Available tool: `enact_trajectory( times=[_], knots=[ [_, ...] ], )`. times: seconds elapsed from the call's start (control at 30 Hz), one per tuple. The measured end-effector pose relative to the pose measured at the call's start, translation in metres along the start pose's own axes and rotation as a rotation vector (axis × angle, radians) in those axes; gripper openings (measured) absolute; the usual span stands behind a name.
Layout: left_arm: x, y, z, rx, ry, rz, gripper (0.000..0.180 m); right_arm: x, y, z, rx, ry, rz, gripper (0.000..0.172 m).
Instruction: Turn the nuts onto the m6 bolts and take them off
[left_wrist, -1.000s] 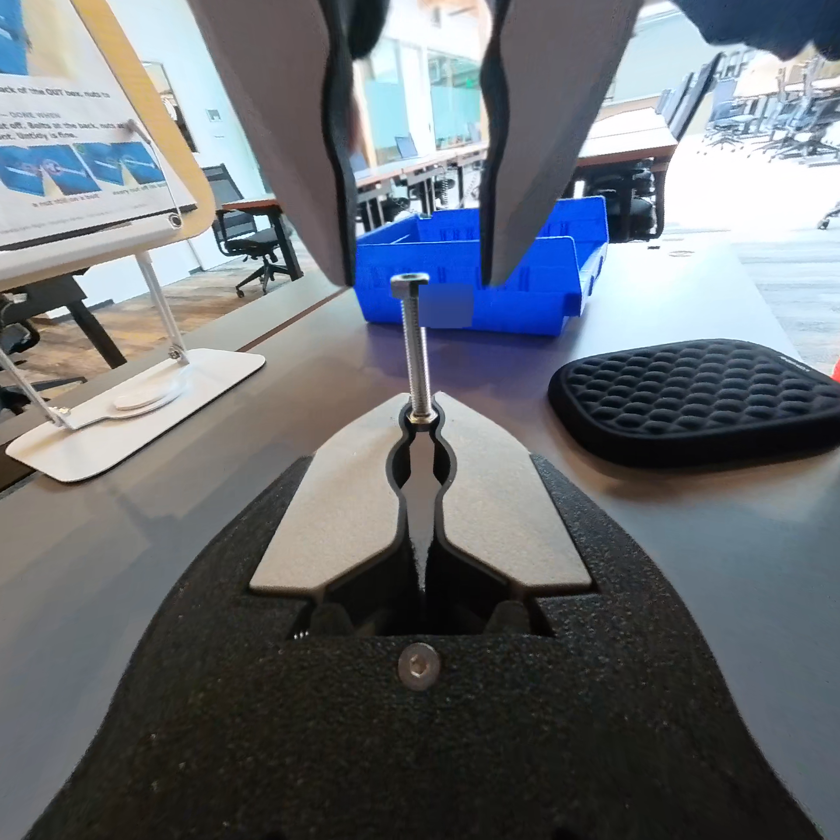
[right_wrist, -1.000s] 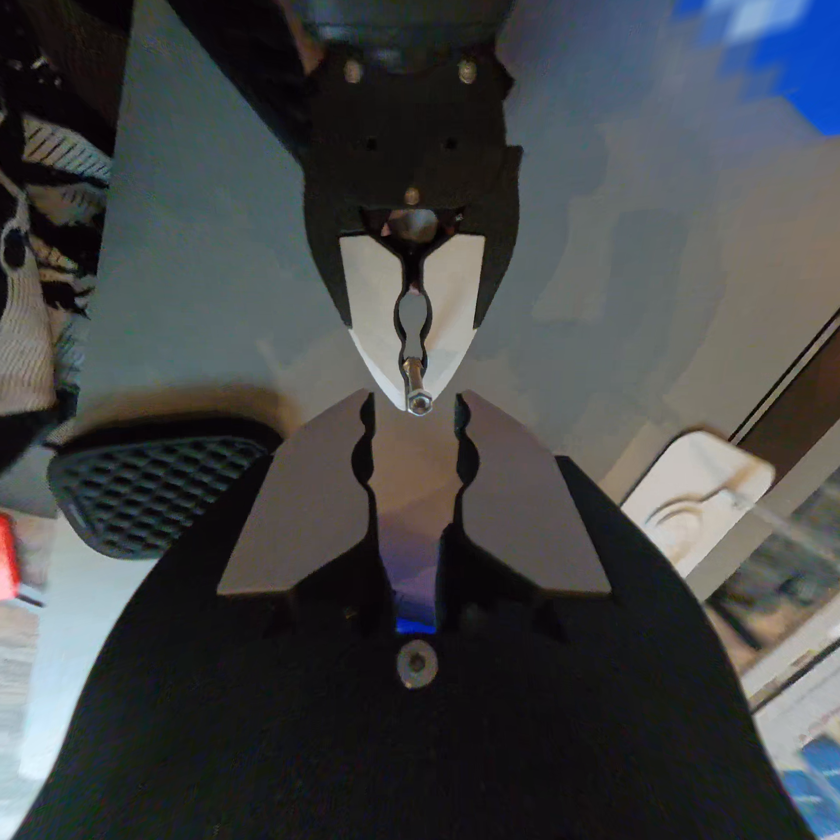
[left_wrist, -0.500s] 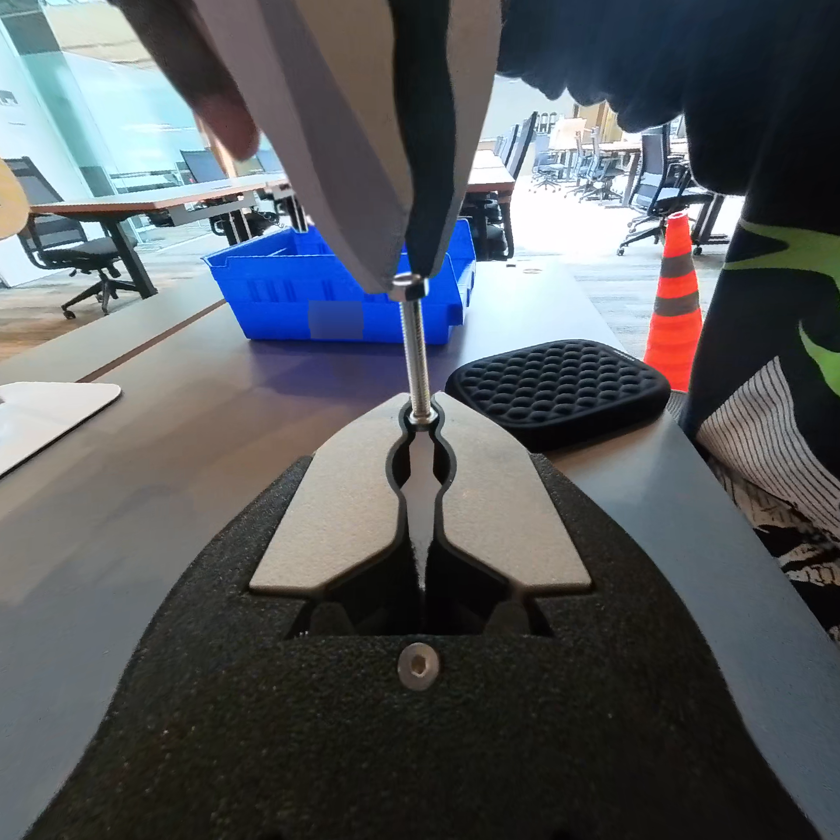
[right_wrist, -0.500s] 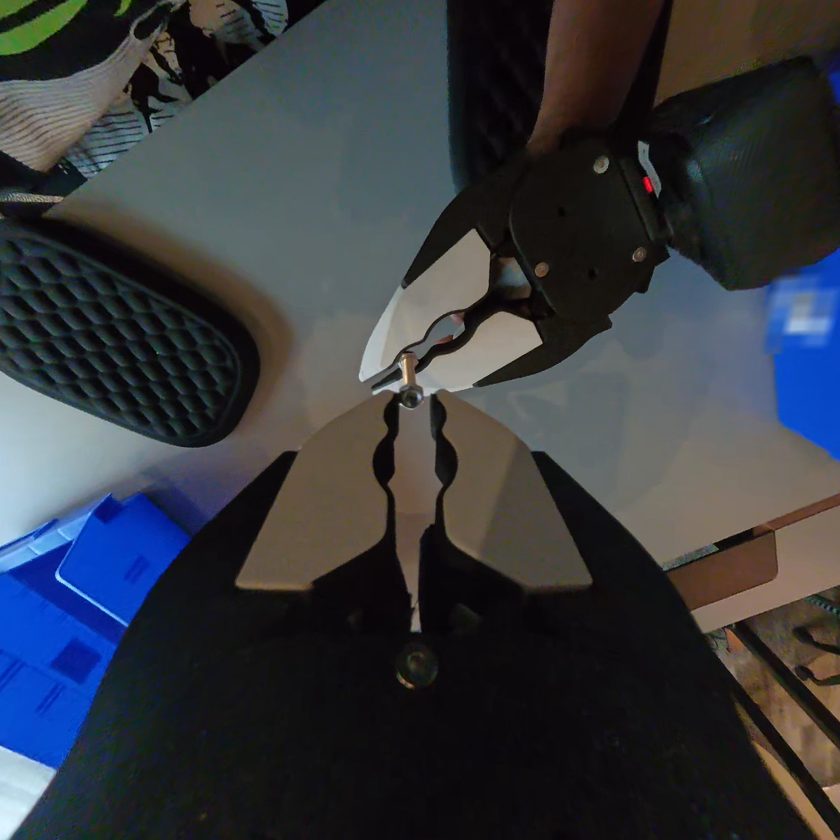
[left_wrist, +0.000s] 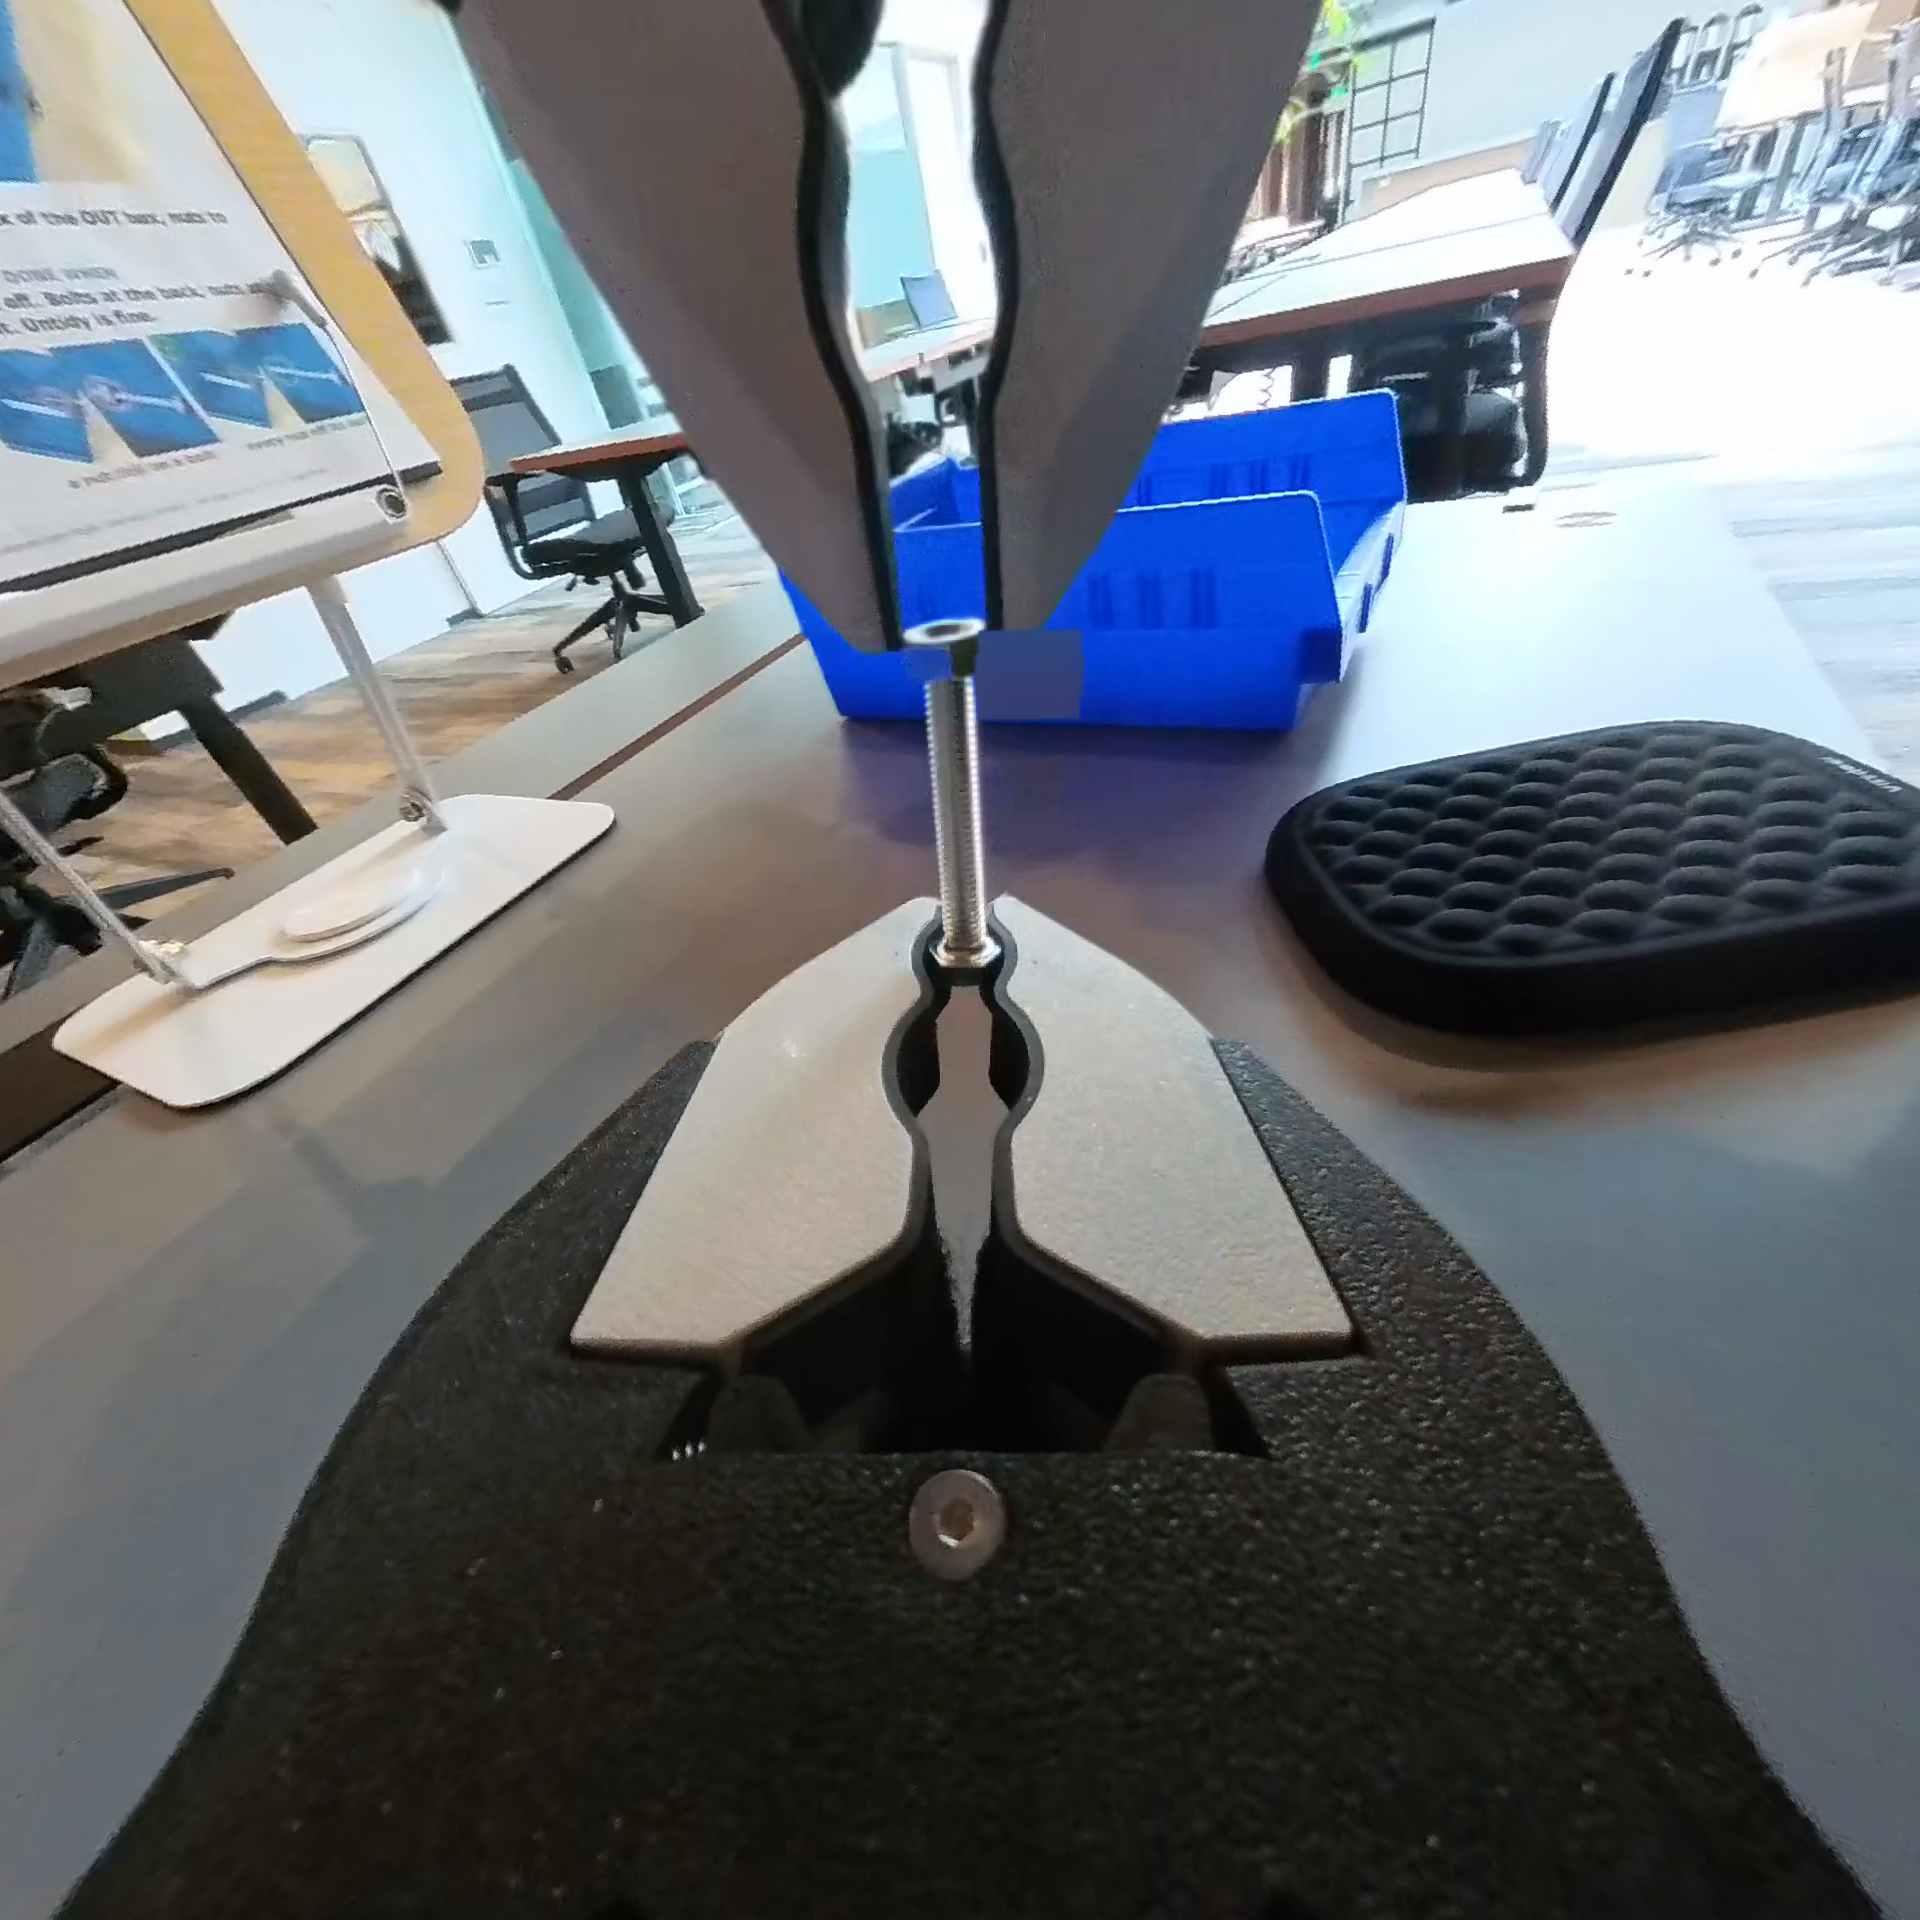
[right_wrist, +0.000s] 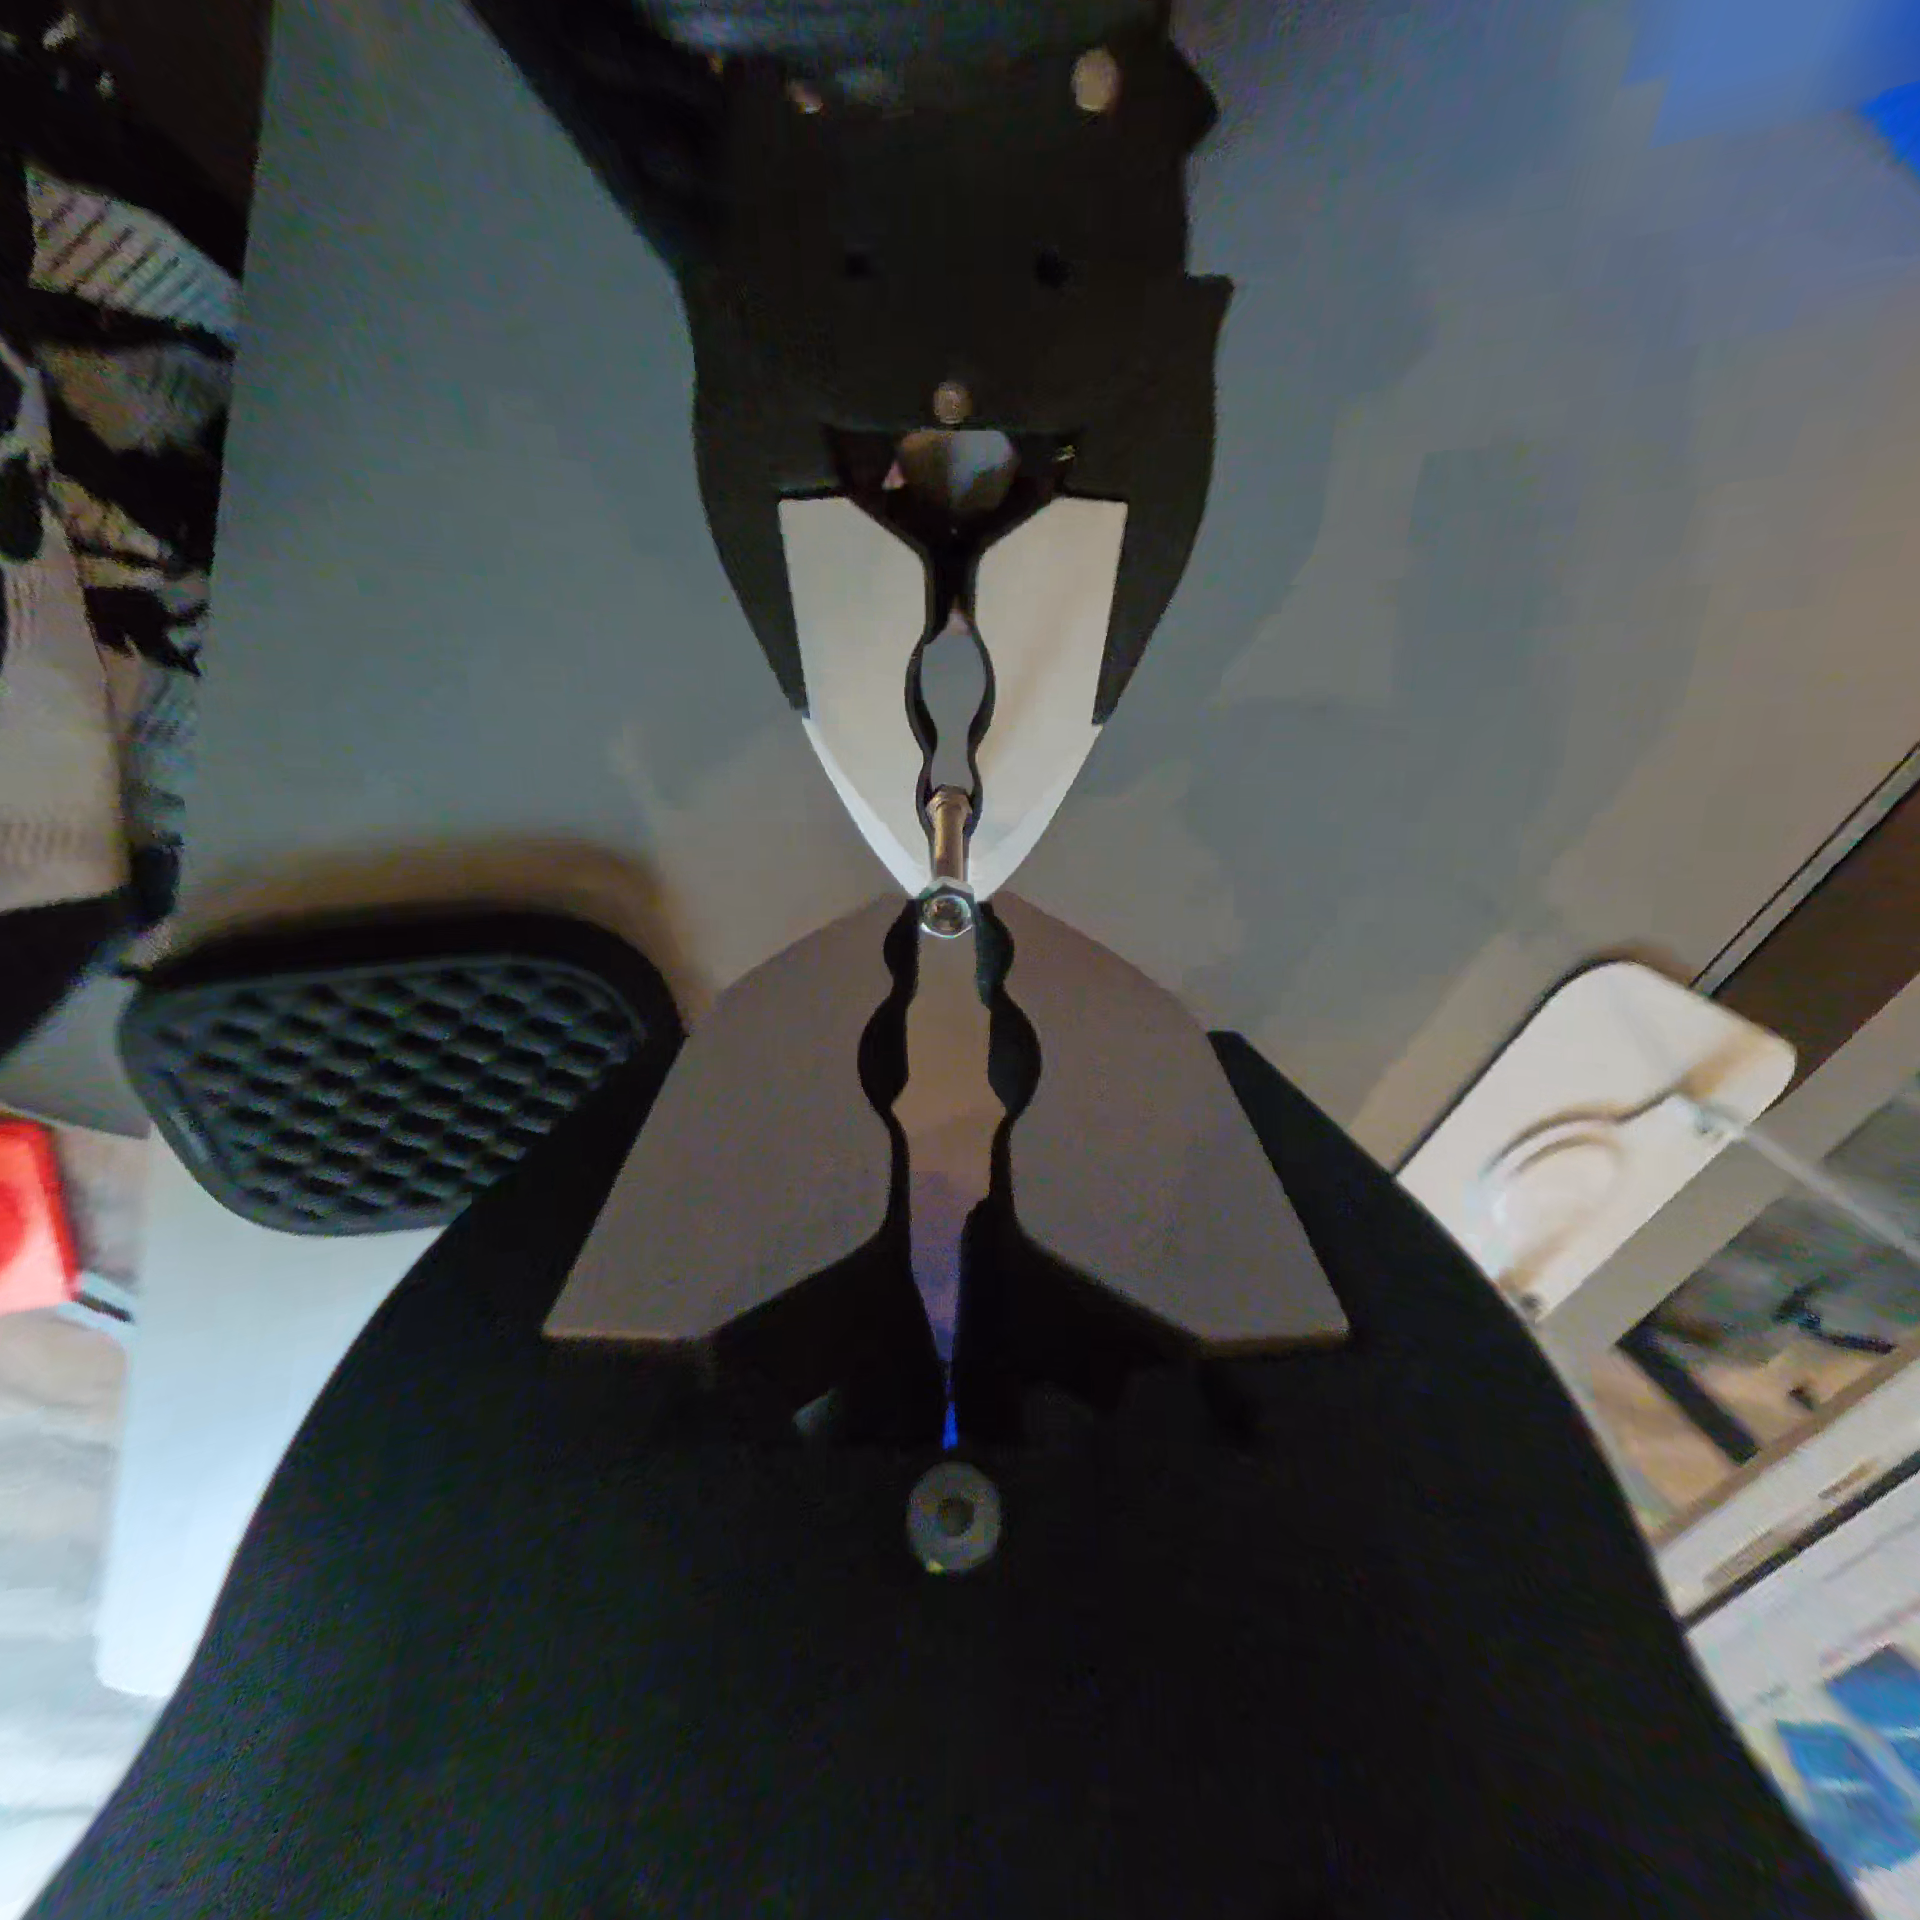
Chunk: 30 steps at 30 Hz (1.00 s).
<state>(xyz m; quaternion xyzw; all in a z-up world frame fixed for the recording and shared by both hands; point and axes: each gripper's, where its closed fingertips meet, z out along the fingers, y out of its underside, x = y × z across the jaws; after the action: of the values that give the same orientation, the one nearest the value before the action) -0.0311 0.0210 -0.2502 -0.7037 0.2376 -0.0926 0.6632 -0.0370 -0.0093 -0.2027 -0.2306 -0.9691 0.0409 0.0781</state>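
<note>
The left gripper (left_wrist: 961, 940) is clenching the head end of the bolt (left_wrist: 956, 790), which is standing upright over the grey table (left_wrist: 1558, 1195). At the bolt's top, the right gripper (right_wrist: 948, 920) is pinching the nut (right_wrist: 945, 914) between its 2 fingertips. Farther off, a black honeycomb pad (left_wrist: 1600, 873) is lying toward the table's right edge, and a blue bin (left_wrist: 1195, 603) is sitting near the far edge.

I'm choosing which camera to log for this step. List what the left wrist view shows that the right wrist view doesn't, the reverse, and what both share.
Left wrist view only: the blue bin, the tilted instruction board on the stand, and the office desks and chairs behind.

Right wrist view only: the left gripper's black body seen head-on, a red object at the frame edge.

Both: the bolt shut in the left gripper, the nut at the right gripper's fingertips, the black honeycomb pad, the white stand base, the grey table.
</note>
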Motion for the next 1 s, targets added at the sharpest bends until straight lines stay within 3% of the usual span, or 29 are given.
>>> enact_trajectory(
  times=[0.13,0.3,0.47,0.77,1.0],
  knots=[
    [0.004,-0.002,0.000,0.013,0.038,-0.004,0.004,-0.001,0.000,-0.003,0.012,0.003,0.011,0.022],
    [0.020,-0.009,-0.004,0.069,0.188,-0.063,0.004,-0.016,-0.001,-0.013,0.067,-0.035,-0.462,0.034],
    [0.034,-0.011,-0.007,0.086,0.314,-0.117,0.004,-0.020,-0.011,-0.009,0.103,-0.082,-0.623,0.028],
    [0.042,-0.012,-0.008,0.087,0.363,-0.119,0.004,-0.024,-0.009,-0.003,0.076,-0.140,-0.651,0.010],
    [0.021,-0.005,-0.002,0.026,0.185,-0.142,0.004,-0.006,0.001,0.001,-0.044,-0.044,-0.383,0.010]
  ],
)
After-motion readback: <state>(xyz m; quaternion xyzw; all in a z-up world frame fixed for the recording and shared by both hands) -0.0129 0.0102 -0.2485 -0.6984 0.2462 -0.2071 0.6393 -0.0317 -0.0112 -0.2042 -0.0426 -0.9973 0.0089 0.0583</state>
